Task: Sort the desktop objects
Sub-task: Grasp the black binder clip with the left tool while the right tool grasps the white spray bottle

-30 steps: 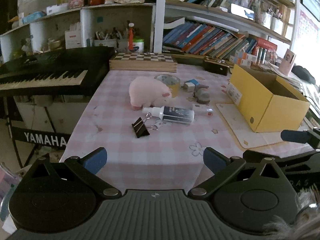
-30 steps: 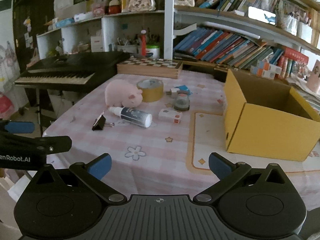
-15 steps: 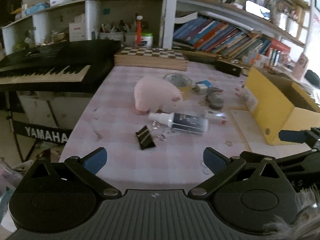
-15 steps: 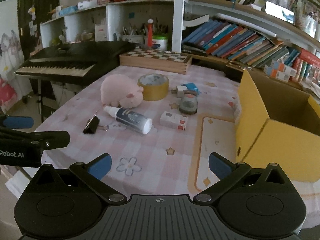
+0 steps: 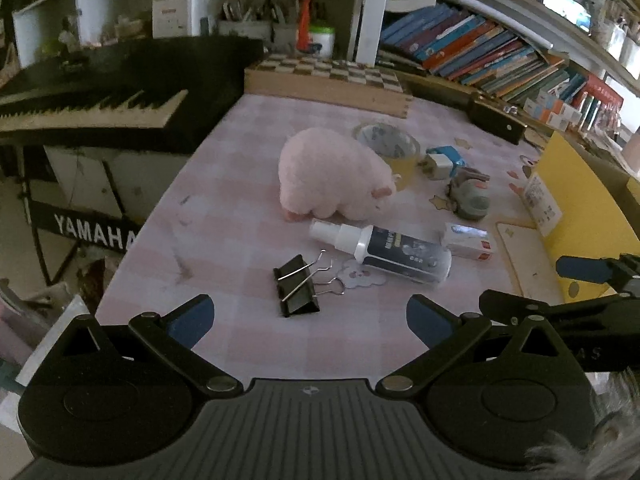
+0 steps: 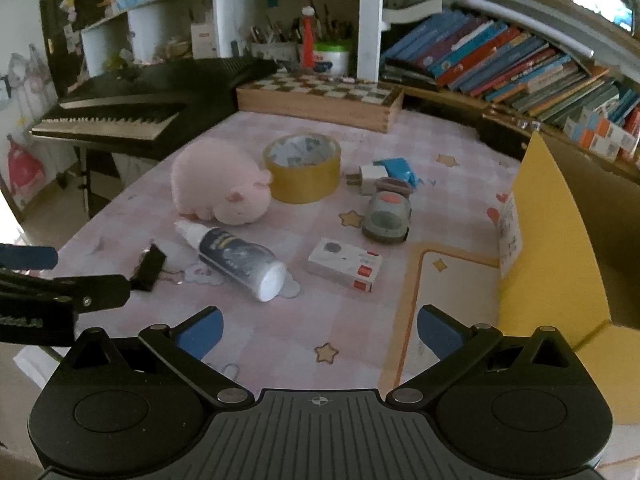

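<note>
Left gripper (image 5: 308,316) spread wide, holding nothing, near black binder clip (image 5: 297,285). Right gripper (image 6: 320,330) likewise spread, holding nothing. Spray bottle (image 6: 236,258) lying flat just right of clip; pink plush (image 6: 220,182) beyond it, touching tape roll (image 6: 303,168). Yellow box (image 6: 560,248) at right.

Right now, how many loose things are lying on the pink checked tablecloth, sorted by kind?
Plush toy: 1
Tape roll: 1
Spray bottle: 1
Binder clip: 1
Small white box: 1
Charger plug: 1
Grey round gadget: 1
Total: 7
</note>
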The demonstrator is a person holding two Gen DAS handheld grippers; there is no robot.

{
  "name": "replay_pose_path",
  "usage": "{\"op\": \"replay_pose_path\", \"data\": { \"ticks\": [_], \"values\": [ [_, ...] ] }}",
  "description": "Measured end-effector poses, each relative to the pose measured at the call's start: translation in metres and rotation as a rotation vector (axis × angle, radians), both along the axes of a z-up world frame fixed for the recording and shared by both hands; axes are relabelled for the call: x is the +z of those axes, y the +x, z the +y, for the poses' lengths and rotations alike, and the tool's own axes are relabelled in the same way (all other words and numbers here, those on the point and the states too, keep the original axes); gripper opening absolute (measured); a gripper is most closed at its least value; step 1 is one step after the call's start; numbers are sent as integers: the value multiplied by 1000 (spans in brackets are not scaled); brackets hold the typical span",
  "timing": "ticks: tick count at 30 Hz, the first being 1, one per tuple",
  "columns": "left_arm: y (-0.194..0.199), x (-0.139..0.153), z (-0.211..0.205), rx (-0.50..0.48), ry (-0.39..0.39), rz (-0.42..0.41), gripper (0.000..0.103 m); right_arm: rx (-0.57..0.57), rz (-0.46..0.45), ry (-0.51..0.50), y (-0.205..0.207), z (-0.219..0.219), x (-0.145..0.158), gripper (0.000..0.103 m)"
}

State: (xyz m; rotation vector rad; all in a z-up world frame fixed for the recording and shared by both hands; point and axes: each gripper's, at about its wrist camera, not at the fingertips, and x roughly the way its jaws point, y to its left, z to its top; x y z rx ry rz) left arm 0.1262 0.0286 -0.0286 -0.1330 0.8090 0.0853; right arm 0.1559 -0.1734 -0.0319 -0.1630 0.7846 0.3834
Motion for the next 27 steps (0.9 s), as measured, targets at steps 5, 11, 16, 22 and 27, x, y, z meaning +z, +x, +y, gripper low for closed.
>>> {"op": "replay_pose_path", "data": {
  "ticks": [5, 11, 16, 22, 27],
  "values": [
    [14, -4, -2, 5, 14, 27, 100, 8, 9, -3, 17, 0, -3, 103],
    [25, -12, -4, -5, 18, 65, 89, 37, 32, -9, 32, 4, -8, 102],
    [35, -21, -3, -2, 37, 90, 83, 72, 49, -12, 43, 9, -13, 102],
    [57, -30, -3, 12, 60, 100, 58, 132, 51, -6, 50, 16, -12, 99],
    [66, -34, -5, -12, 75, 101, 42, 203, 44, -11, 54, 26, -11, 96]
  ]
}}
